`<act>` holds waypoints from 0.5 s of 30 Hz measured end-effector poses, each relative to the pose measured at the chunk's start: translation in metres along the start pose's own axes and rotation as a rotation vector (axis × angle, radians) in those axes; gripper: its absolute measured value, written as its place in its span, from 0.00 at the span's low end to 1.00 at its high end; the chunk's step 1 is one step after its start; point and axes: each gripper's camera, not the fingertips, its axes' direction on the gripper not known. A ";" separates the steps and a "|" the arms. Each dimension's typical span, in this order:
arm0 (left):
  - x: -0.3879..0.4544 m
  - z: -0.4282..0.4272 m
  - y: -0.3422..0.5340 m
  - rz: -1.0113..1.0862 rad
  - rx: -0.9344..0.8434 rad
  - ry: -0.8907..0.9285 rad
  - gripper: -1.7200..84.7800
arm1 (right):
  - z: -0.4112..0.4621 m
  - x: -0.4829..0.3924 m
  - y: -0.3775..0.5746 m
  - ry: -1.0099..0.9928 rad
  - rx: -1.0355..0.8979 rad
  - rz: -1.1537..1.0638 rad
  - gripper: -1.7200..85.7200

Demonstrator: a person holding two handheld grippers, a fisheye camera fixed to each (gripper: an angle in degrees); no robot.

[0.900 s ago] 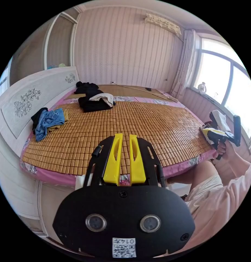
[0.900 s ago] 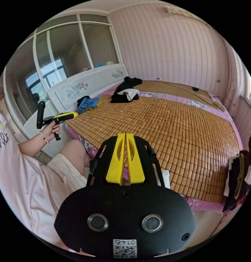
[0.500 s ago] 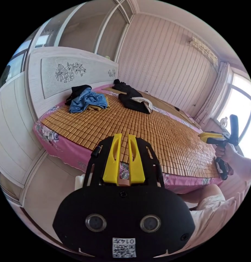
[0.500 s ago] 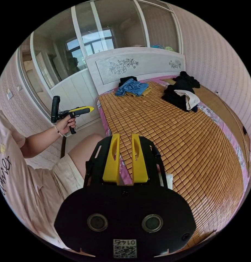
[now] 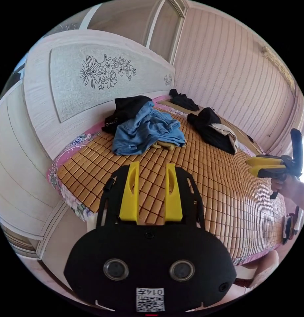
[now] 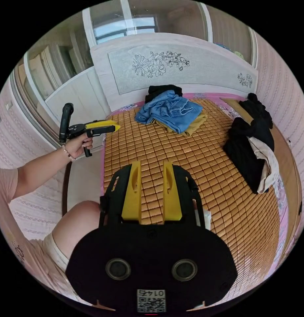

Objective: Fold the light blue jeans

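The light blue jeans (image 5: 147,130) lie crumpled in a heap on the bamboo mat (image 5: 205,171) near the headboard, also in the right gripper view as jeans (image 6: 170,110). My left gripper (image 5: 152,165) hovers over the mat's near corner, short of the jeans, open and holding nothing. My right gripper (image 6: 152,164) is open and holds nothing above the mat, farther from the heap. In the left gripper view the right gripper (image 5: 249,165) comes in from the right, its jaws apart. A hand holds the left gripper (image 6: 116,127) beside the bed edge.
A mustard garment (image 6: 195,123) lies under the jeans and a black one (image 6: 160,89) behind them against the white headboard (image 6: 158,69). A pile of black and cream clothes (image 6: 247,145) lies further along the bed. The person's leg (image 6: 76,224) is beside the bed.
Both cameras have swung and moved toward the headboard end, so the jeans look closer. Both grippers' jaws have spread wider apart.
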 end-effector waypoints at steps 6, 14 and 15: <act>-0.061 0.073 -0.061 -0.103 -0.068 -0.054 0.19 | 0.091 0.039 -0.114 0.067 0.049 0.049 0.15; -0.074 0.116 -0.097 -0.118 -0.136 -0.020 0.12 | 0.145 0.077 -0.178 0.116 0.022 0.168 0.13; -0.068 0.110 -0.096 -0.098 -0.116 -0.039 0.11 | 0.138 0.079 -0.174 0.101 0.030 0.142 0.11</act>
